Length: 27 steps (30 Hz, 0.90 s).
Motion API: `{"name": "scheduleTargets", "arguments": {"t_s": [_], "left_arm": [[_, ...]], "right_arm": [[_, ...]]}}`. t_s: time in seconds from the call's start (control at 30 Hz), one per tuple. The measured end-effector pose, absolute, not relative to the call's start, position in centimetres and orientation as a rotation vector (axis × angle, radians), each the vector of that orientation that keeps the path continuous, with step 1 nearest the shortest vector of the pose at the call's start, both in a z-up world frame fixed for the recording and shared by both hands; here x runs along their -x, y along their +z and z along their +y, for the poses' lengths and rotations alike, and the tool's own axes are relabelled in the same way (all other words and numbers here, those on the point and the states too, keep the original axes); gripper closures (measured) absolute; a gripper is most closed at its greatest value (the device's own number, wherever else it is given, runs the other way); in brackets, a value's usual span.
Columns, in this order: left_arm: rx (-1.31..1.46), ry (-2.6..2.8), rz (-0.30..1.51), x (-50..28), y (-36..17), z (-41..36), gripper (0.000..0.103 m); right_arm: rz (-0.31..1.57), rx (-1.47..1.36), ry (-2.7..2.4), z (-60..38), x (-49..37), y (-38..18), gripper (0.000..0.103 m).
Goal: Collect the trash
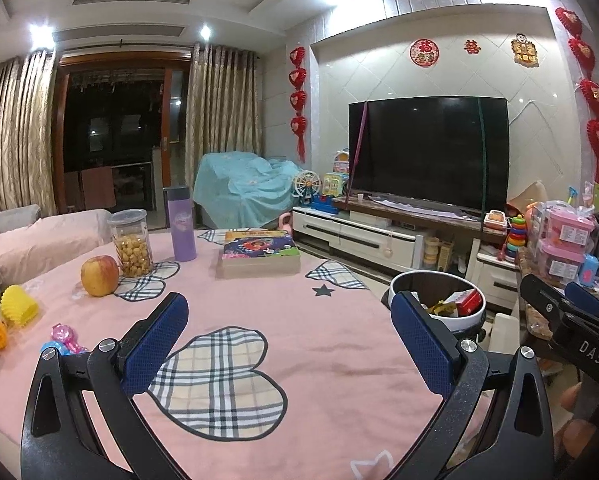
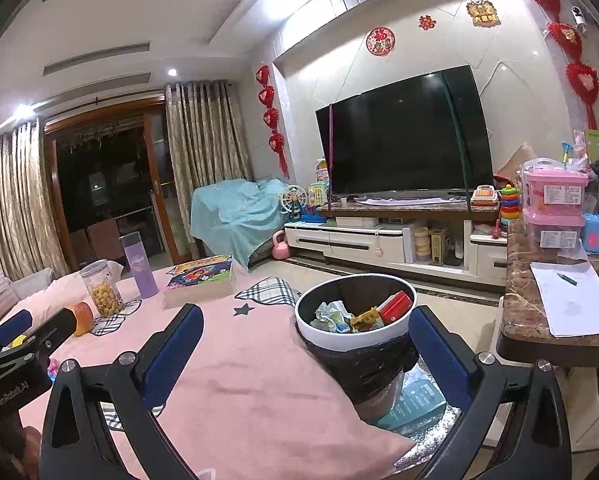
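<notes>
From the left wrist camera, the left gripper point(image 1: 289, 338) was hanging over the pink tablecloth point(image 1: 299, 320) with its jaws spread wide and nothing between them, right above a plaid heart patch point(image 1: 219, 384). The trash bin point(image 1: 439, 300) sat just off the tablecloth's right edge, white rim, with a red box and some wrappers inside. On the side of the tablecloth away from the bin there was an apple point(image 1: 99, 275), a clear jar of yellow snack balls point(image 1: 131, 242) and a purple bottle point(image 1: 182, 224), plus a picture book box point(image 1: 259, 252) further back and some small plastic toys point(image 1: 65, 338) near the edge. The right gripper point(image 1: 575, 312) poked in beside the bin, but couldn't tell its jaws from there. From the right wrist camera, the right gripper point(image 2: 303, 346) was also wide open and empty, with the trash bin point(image 2: 355, 312) framed between its fingers, holding crumpled paper point(image 2: 331, 314) and a red carton point(image 2: 395, 306). A marble counter point(image 2: 559, 312) with a sheet of paper point(image 2: 571, 296) stood just past the bin.
</notes>
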<state>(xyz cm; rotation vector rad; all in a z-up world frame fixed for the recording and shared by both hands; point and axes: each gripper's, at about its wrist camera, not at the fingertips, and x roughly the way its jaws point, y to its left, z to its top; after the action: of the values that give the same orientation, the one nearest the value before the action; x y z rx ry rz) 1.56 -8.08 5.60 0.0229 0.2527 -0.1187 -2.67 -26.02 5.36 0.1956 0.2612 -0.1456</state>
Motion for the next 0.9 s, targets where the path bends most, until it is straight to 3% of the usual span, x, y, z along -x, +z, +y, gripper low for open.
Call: {"name": "scheduleTargets", "arguments": {"t_s": [0.9], "left_arm": [[-0.014,-0.126,0.265,-1.57,5.27,-7.79,0.000]], "right_arm": [[0.271,-0.191,-0.133,-25.24,2.65,5.32,0.000]]}}
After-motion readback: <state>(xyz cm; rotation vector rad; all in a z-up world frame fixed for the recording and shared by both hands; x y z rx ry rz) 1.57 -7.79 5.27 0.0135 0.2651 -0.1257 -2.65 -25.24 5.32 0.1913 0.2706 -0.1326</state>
